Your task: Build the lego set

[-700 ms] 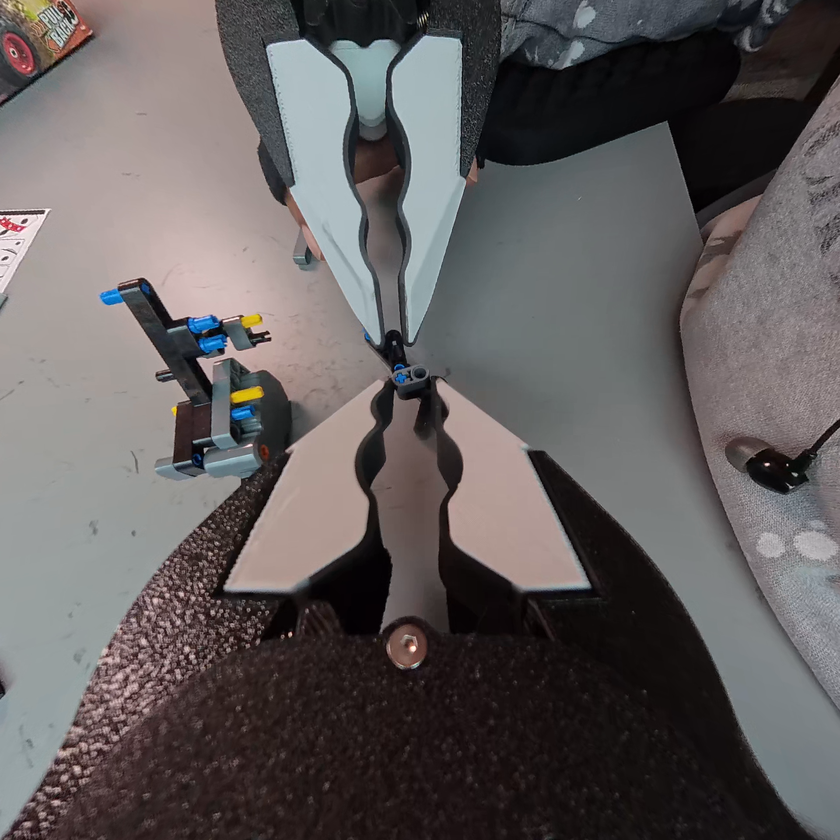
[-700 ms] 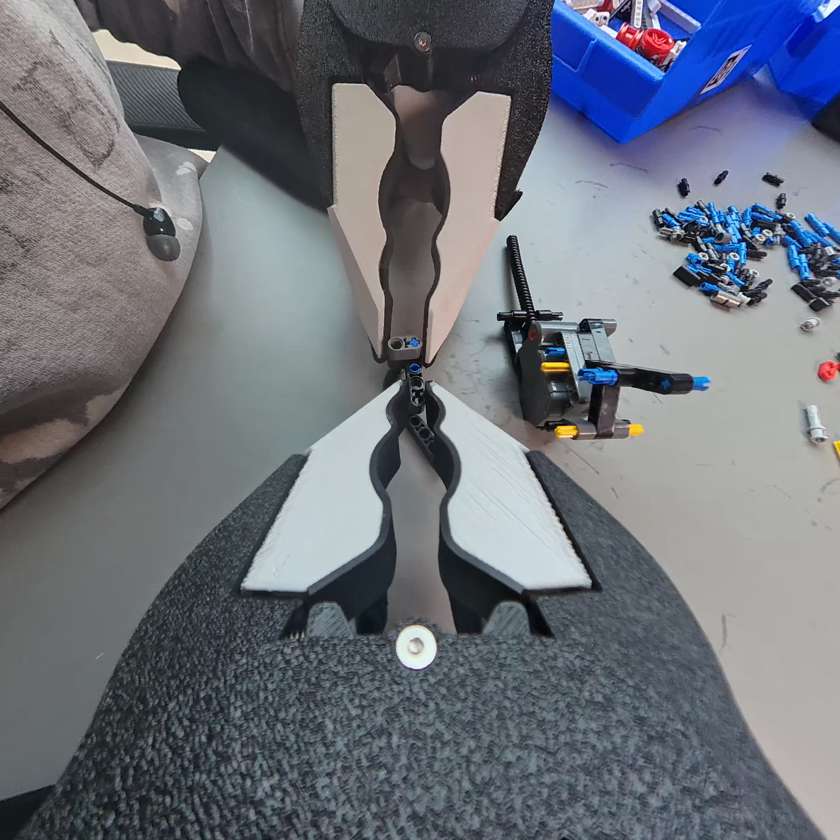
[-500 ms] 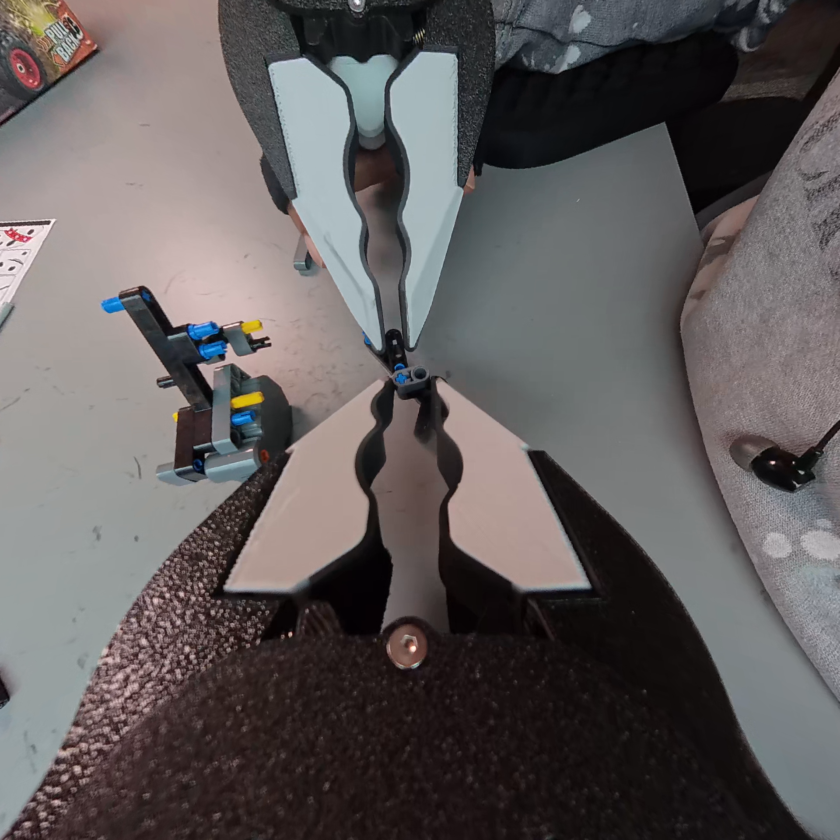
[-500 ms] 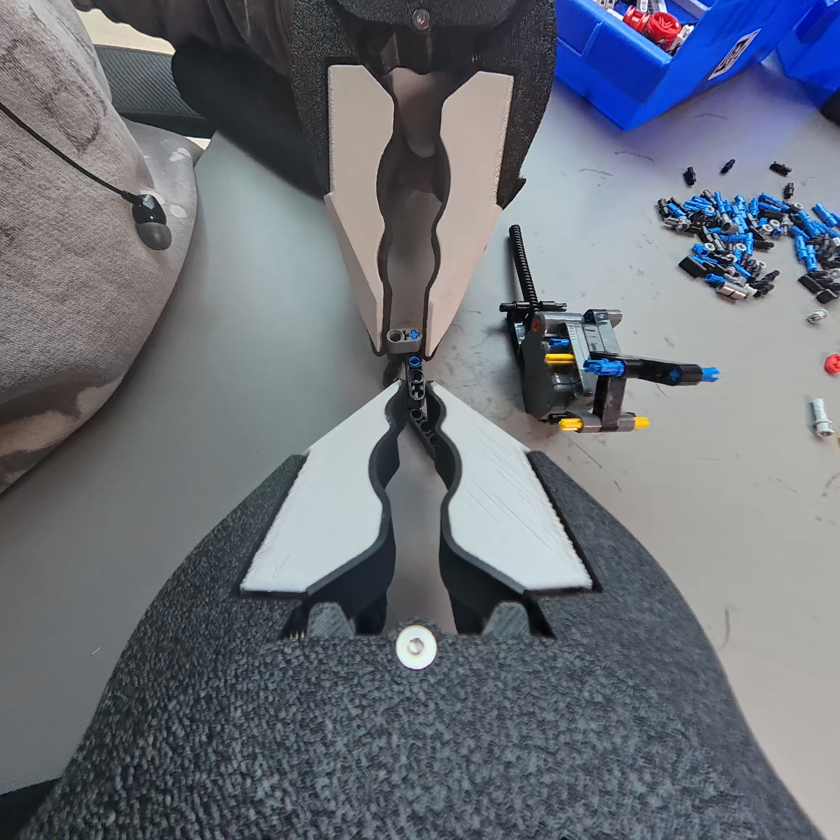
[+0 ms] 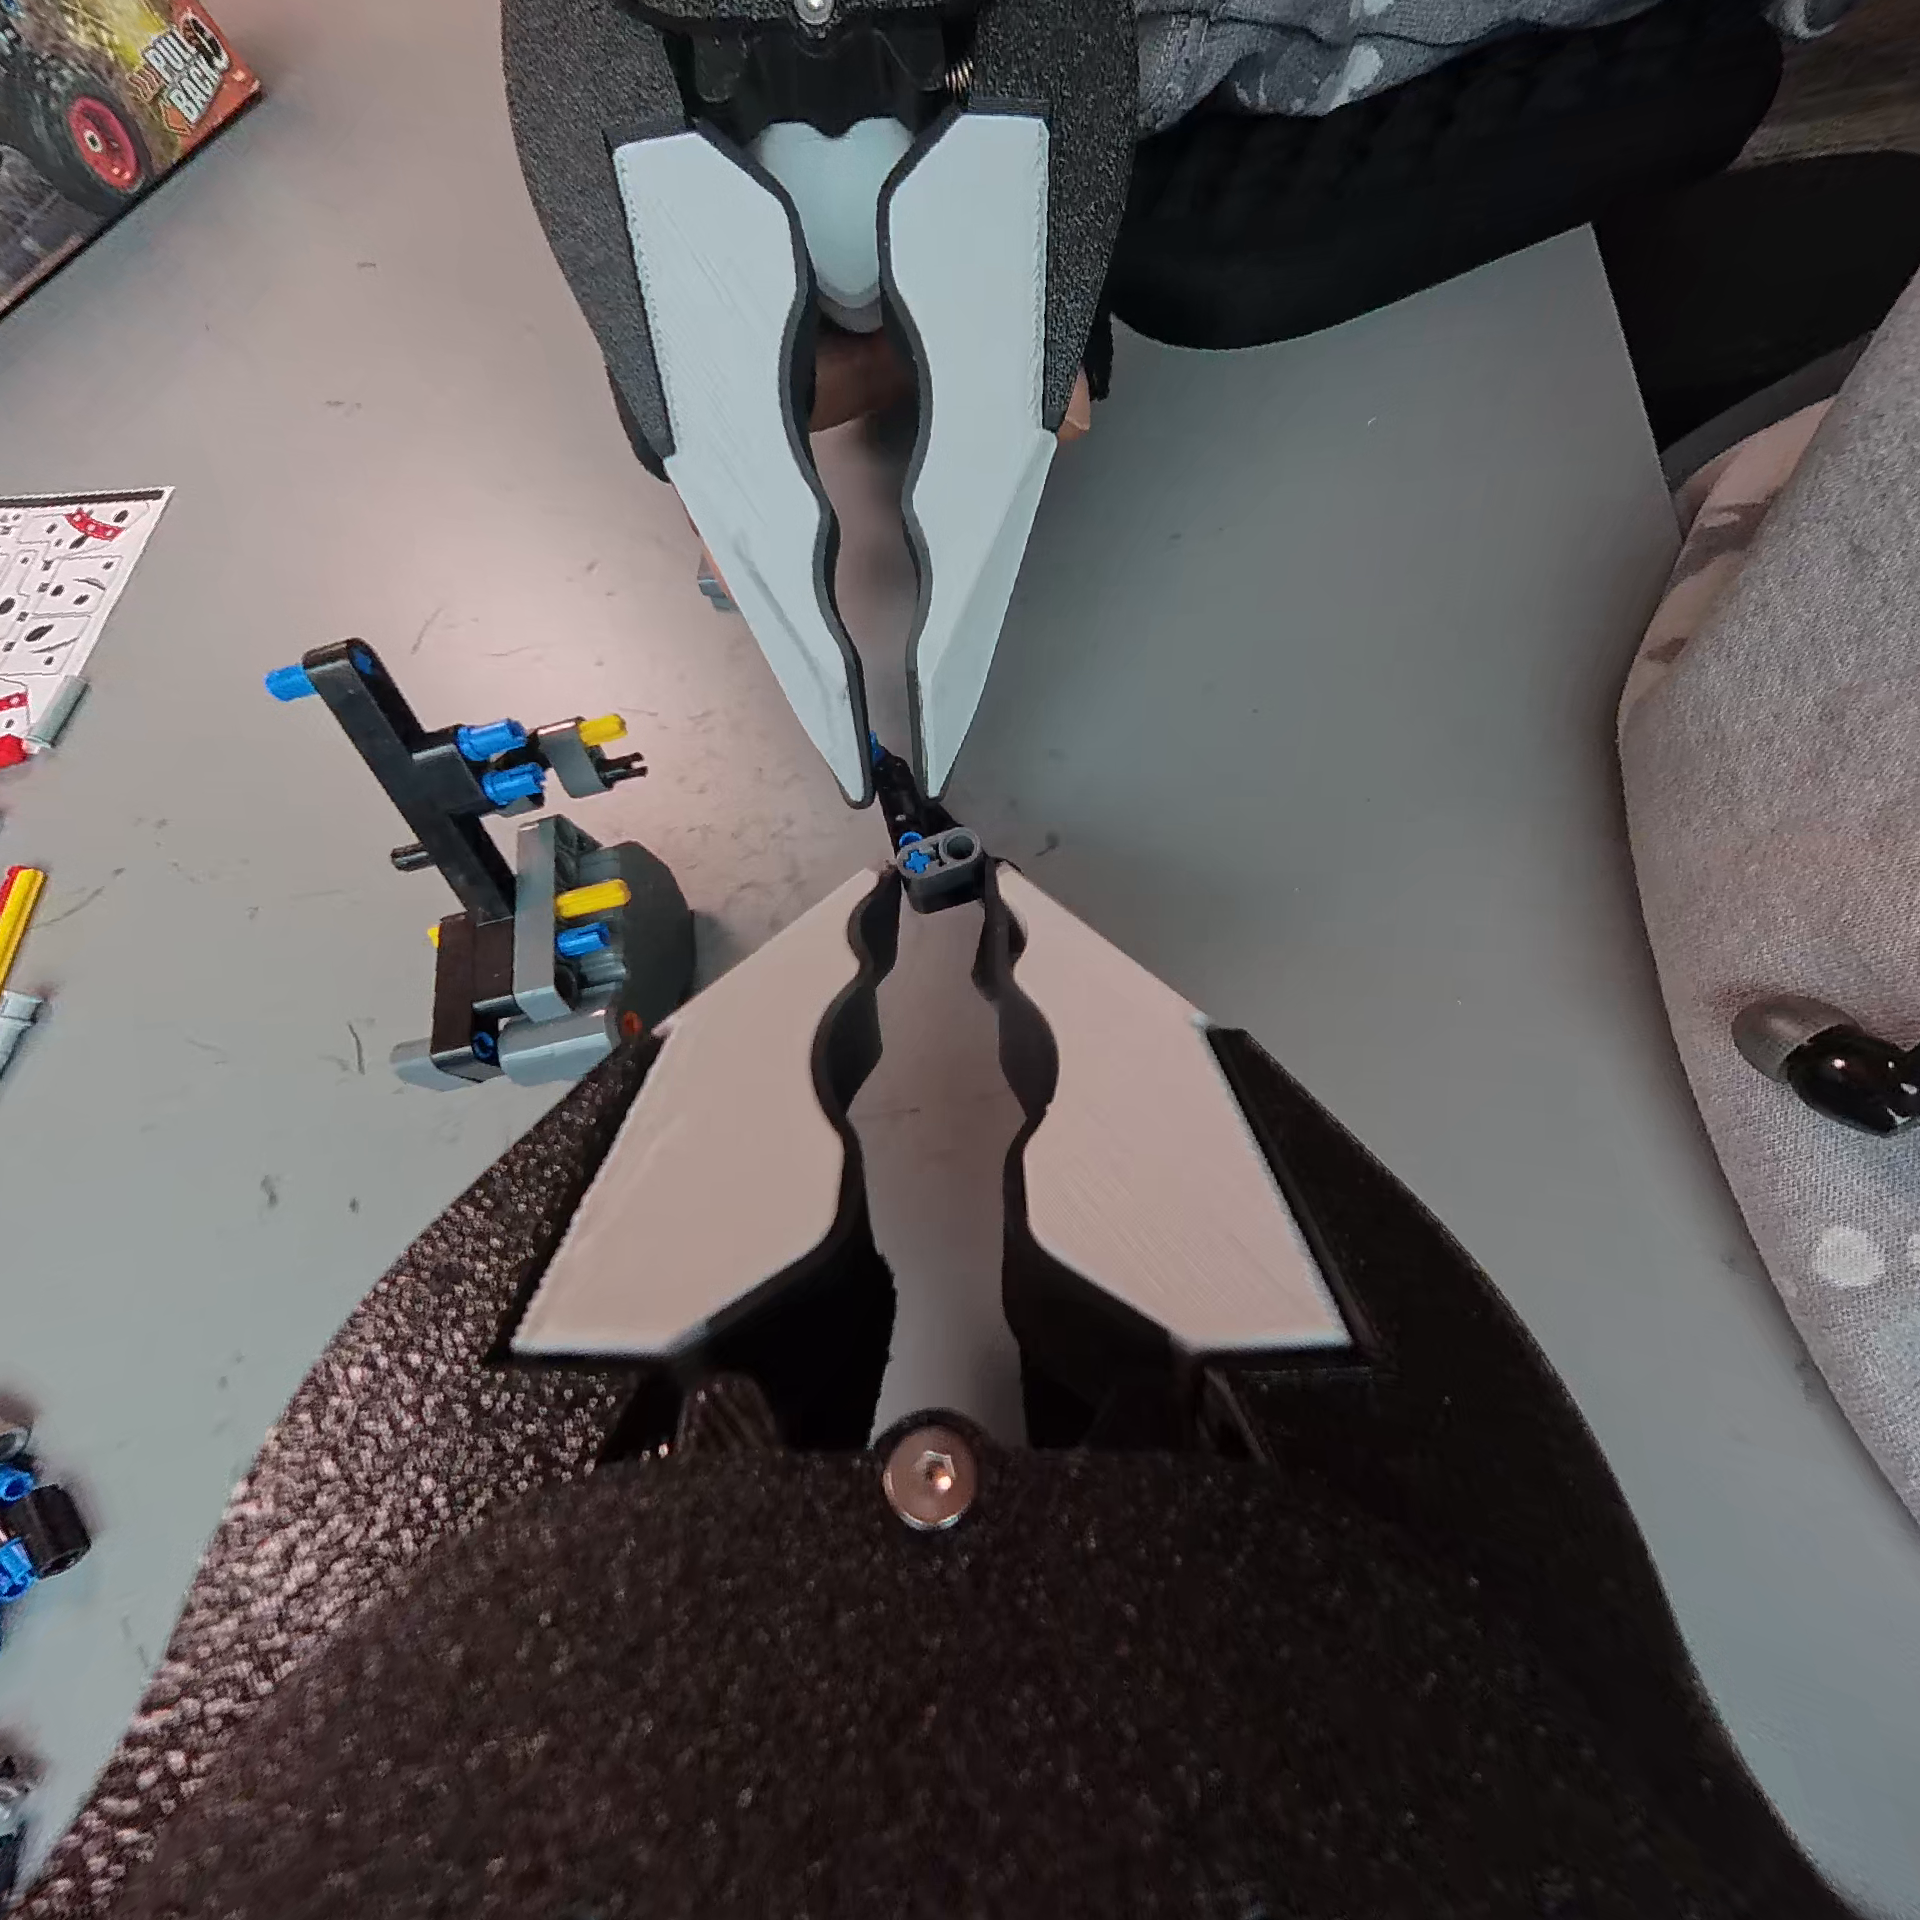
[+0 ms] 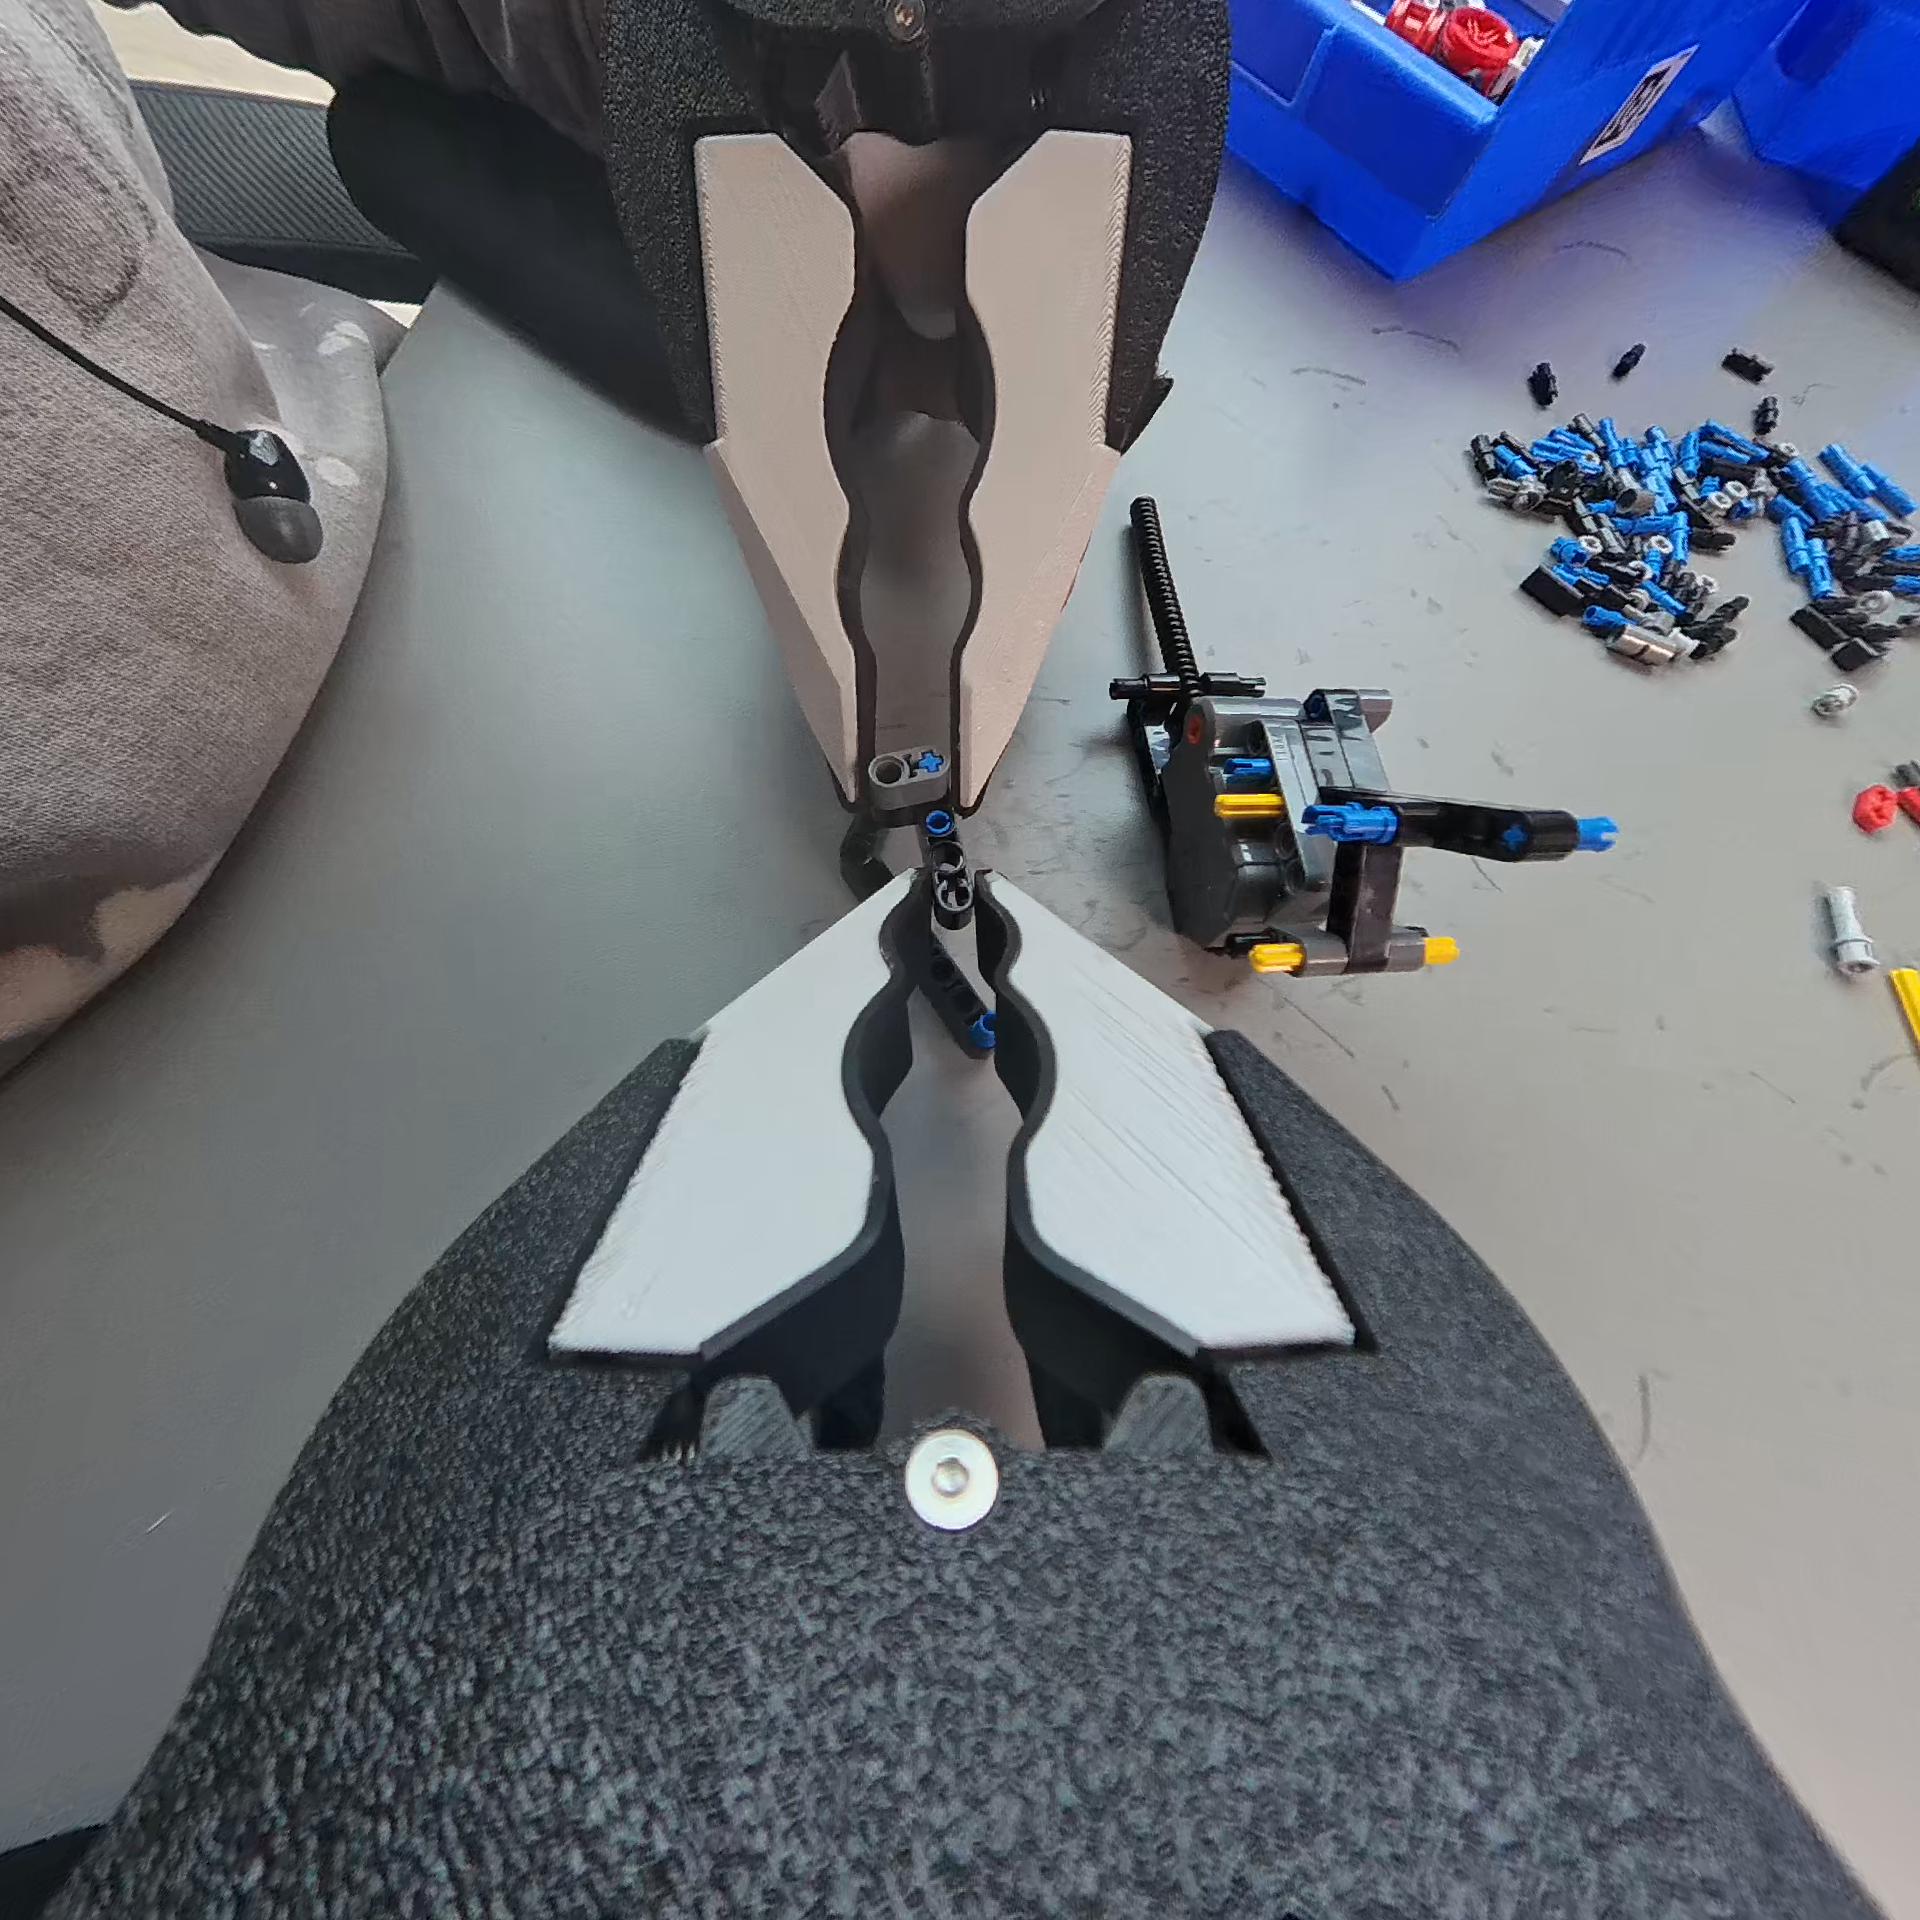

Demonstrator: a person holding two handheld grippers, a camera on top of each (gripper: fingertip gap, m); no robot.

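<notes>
In the left wrist view my left gripper is shut on a small grey connector with a blue pin in one hole. My right gripper faces it from the top, shut on a black beam. In the right wrist view my right gripper holds that black beam, which has blue pins, tip up. The left gripper holds the grey connector just above the beam's blue tip pin. I cannot tell whether the two parts touch. A partly built grey and black assembly lies on the table, also in the right wrist view.
A pile of blue and black pins and blue bins lie at the far right. A black ribbed hose is beside the assembly. The set's box and a sticker sheet are at the left. A grey sleeve with a clip microphone borders the table.
Both grippers have drifted slightly over the table while staying tip to tip. Each keeps its hold on its part. The assembly has not moved.
</notes>
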